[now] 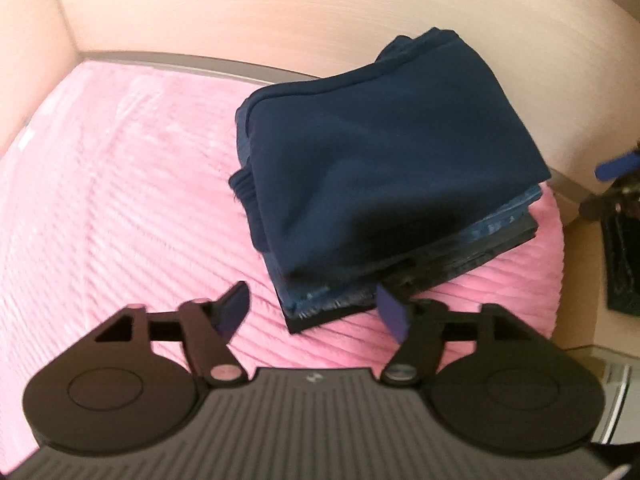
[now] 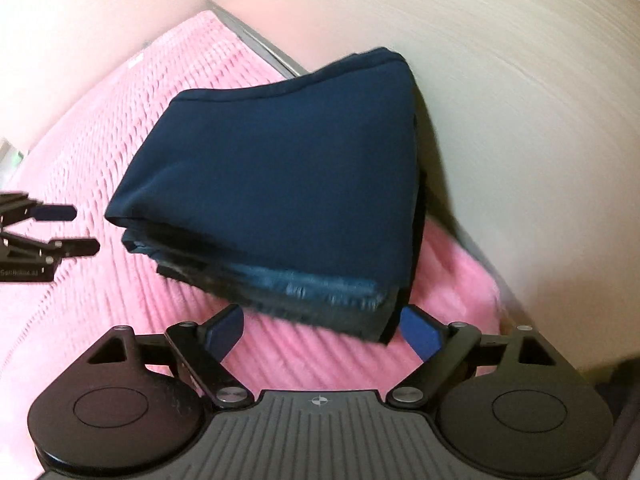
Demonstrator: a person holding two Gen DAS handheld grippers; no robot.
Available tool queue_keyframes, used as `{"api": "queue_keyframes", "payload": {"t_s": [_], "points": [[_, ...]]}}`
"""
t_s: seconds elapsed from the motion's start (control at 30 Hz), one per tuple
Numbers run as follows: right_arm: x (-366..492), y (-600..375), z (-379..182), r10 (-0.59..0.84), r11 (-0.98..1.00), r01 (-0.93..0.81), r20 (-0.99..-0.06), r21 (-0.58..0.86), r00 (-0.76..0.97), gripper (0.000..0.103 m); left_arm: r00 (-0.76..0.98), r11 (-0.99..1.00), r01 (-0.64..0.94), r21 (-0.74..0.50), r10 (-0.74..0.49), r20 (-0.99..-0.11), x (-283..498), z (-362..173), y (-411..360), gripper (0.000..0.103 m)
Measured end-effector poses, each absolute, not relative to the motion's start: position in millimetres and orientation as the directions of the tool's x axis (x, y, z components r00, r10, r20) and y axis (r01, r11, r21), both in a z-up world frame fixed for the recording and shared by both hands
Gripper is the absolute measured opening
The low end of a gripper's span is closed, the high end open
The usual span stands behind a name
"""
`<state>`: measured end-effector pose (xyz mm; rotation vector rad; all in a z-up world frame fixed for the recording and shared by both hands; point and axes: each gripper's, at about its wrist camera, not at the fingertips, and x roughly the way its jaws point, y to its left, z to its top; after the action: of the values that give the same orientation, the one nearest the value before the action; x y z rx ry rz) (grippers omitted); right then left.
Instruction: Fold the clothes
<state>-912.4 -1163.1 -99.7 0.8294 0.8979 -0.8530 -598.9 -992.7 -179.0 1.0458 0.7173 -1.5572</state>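
Note:
A stack of folded dark clothes [image 1: 384, 184] lies on the pink ribbed bedspread [image 1: 112, 184] near the headboard; a navy garment is on top, with denim and black layers below. It also shows in the right wrist view [image 2: 280, 184]. My left gripper [image 1: 312, 308] is open and empty, just in front of the stack's near corner. My right gripper [image 2: 324, 328] is open and empty, its fingers either side of the stack's near edge. The left gripper also shows at the left edge of the right wrist view [image 2: 76, 230], open.
A pale wooden headboard [image 1: 280, 12] and side wall [image 2: 500, 80] enclose the bed at the back and right. The bedspread [image 2: 100, 128] stretches to the left of the stack. A dark object [image 1: 624, 248] hangs at the right edge beyond the bed.

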Motion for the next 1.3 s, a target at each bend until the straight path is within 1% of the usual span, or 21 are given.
{"api": "queue_keyframes", "payload": {"t_s": [0.07, 0.17, 0.27, 0.4, 0.6, 0.7, 0.77, 0.83, 0.87, 0.9, 0.97, 1.0, 1.03, 1.07, 1.1, 1.13, 1.17, 1.2, 1.23, 1.27, 1.3], "points": [[-915, -1158, -95, -0.262, 0.369, 0.895, -0.896, 0.251, 0.359, 0.088, -0.043, -0.215, 0.975, 0.059, -0.439, -0.898, -600, -175, -985, 0.086], [-921, -1147, -84, -0.281, 0.299, 0.913, -0.889, 0.276, 0.361, 0.088, -0.064, -0.165, 0.986, 0.009, -0.432, -0.899, -598, -169, -975, 0.095], [-927, -1131, -70, -0.313, 0.245, 0.927, -0.882, 0.284, 0.353, 0.088, -0.096, -0.127, 0.991, -0.047, -0.42, -0.902, -594, -163, -967, 0.096], [-938, -1105, -56, -0.344, 0.165, 0.933, -0.868, 0.319, 0.357, 0.088, -0.111, -0.137, 0.989, -0.055, -0.441, -0.89, -585, -148, -947, 0.1], [-960, -1096, -58, -0.396, 0.098, 0.916, -0.829, 0.389, 0.395, 0.088, -0.137, -0.172, 0.983, -0.056, -0.502, -0.854, -575, -142, -942, 0.1], [-972, -1118, -71, -0.395, 0.061, 0.893, -0.811, 0.445, 0.431, 0.088, -0.128, -0.168, 0.985, -0.051, -0.492, -0.861, -579, -150, -960, 0.097], [-975, -1141, -84, -0.394, 0.068, 0.885, -0.803, 0.46, 0.447, 0.087, -0.123, -0.187, 0.982, -0.033, -0.495, -0.86, -584, -153, -973, 0.093], [-976, -1166, -100, -0.389, 0.079, 0.879, -0.797, 0.47, 0.461, 0.079, -0.108, -0.211, 0.978, 0.001, -0.504, -0.857, -592, -159, -989, 0.093], [-976, -1180, -110, -0.381, 0.076, 0.874, -0.796, 0.479, 0.469, 0.07, -0.105, -0.222, 0.975, 0.011, -0.504, -0.857, -596, -162, -997, 0.091], [-976, -1193, -120, -0.374, 0.072, 0.87, -0.795, 0.488, 0.478, 0.07, -0.108, -0.236, 0.972, 0.015, -0.499, -0.86, -599, -167, -1005, 0.089], [-974, -1219, -140, -0.356, 0.073, 0.862, -0.794, 0.501, 0.492, 0.07, -0.112, -0.269, 0.963, 0.026, -0.485, -0.867, -607, -179, -1023, 0.08], [-972, -1229, -150, -0.345, 0.085, 0.861, -0.796, 0.501, 0.497, 0.069, -0.114, -0.285, 0.958, 0.031, -0.477, -0.871, -610, -186, -1030, 0.079], [-970, -1237, -159, -0.335, 0.094, 0.857, -0.795, 0.506, 0.506, 0.066, -0.116, -0.301, 0.953, 0.035, -0.468, -0.876, -613, -193, -1037, 0.075], [-968, -1244, -166, -0.324, 0.102, 0.85, -0.791, 0.516, 0.519, 0.054, -0.115, -0.313, 0.949, 0.04, -0.46, -0.88, -615, -200, -1043, 0.074], [-968, -1249, -172, -0.317, 0.101, 0.841, -0.784, 0.532, 0.534, 0.05, -0.11, -0.321, 0.946, 0.047, -0.453, -0.885, -617, -206, -1047, 0.074], [-968, -1252, -177, -0.312, 0.093, 0.829, -0.774, 0.552, 0.551, 0.05, -0.106, -0.328, 0.943, 0.053, -0.45, -0.887, -618, -211, -1050, 0.074], [-969, -1255, -182, -0.308, 0.084, 0.816, -0.764, 0.572, 0.567, 0.04, -0.105, -0.334, 0.941, 0.059, -0.451, -0.886, -618, -215, -1052, 0.074], [-971, -1257, -184, -0.304, 0.078, 0.808, -0.758, 0.584, 0.578, 0.034, -0.105, -0.341, 0.938, 0.062, -0.451, -0.887, -617, -217, -1053, 0.074], [-971, -1256, -181, -0.298, 0.076, 0.805, -0.757, 0.588, 0.581, 0.026, -0.107, -0.347, 0.936, 0.063, -0.449, -0.887, -617, -218, -1054, 0.074], [-972, -1254, -176, -0.293, 0.074, 0.803, -0.757, 0.591, 0.584, 0.014, -0.109, -0.351, 0.934, 0.062, -0.447, -0.888, -616, -218, -1054, 0.074], [-972, -1252, -170, -0.287, 0.072, 0.802, -0.758, 0.593, 0.586, 0.013, -0.109, -0.351, 0.934, 0.062, -0.445, -0.889, -615, -216, -1054, 0.074]]}}
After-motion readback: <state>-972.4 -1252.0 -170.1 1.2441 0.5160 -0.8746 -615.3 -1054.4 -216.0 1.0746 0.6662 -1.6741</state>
